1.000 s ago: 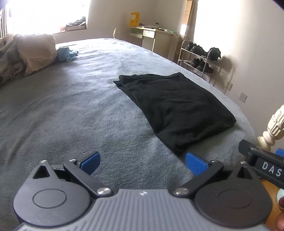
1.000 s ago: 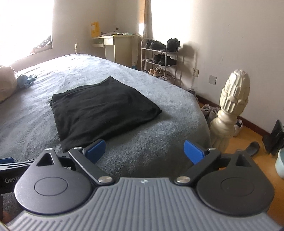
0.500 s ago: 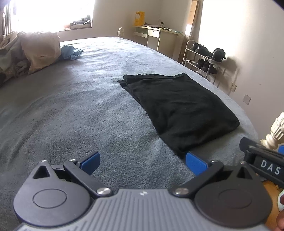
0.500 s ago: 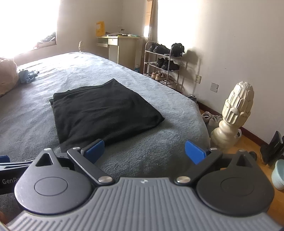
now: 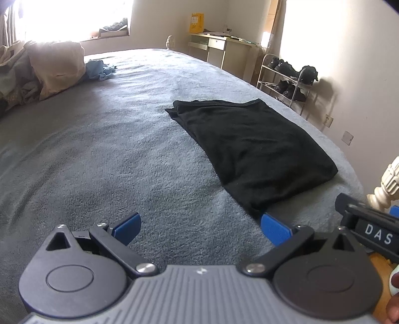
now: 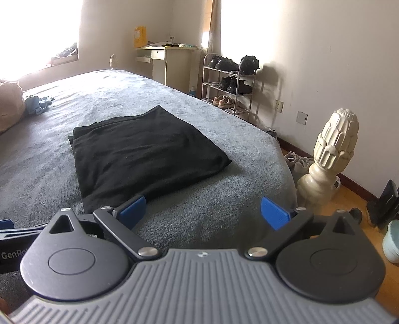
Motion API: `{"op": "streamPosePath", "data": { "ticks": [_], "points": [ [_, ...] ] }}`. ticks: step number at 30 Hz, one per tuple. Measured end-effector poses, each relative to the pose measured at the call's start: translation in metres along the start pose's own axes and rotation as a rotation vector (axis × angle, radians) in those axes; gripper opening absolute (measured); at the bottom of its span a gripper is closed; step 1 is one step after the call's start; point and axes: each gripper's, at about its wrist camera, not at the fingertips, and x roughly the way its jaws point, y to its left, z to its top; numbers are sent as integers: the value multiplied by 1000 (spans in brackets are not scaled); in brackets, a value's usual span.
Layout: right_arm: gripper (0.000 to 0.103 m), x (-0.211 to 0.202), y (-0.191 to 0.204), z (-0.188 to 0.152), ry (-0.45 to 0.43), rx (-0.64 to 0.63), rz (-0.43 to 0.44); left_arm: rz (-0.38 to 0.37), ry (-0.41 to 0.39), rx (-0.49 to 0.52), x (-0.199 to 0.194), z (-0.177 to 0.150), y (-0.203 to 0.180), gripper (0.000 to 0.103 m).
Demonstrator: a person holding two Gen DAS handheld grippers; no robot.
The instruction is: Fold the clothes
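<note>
Black folded garment (image 5: 251,147), soft, light, limp (probably slides little on the blanket (image 5: 104,154)); grasp near corner beyond spread, empty fingers of left gripper (image 5: 199,225) and right gripper (image 6: 203,210).

Daylit room, window (image 5: 74,20) blown out at 11 o'clock, soft shadow behind shoe rack (image 6: 229,82), fisheye bending edges, sharp focus.

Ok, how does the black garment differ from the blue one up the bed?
The black garment lies folded flat in a neat rectangle; the blue garment is crumpled. The black one sits close to both open claws, the blue one far off beside the beige pile. Both rest on the grey bedspread.
</note>
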Motion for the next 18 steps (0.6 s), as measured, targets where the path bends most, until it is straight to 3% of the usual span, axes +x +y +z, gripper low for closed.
{"op": "streamPosePath", "data": {
  "ticks": [18],
  "points": [
    [100, 1, -1, 1, 2, 8, 3, 5, 1, -4, 1, 1, -1, 103]
  ]
}}
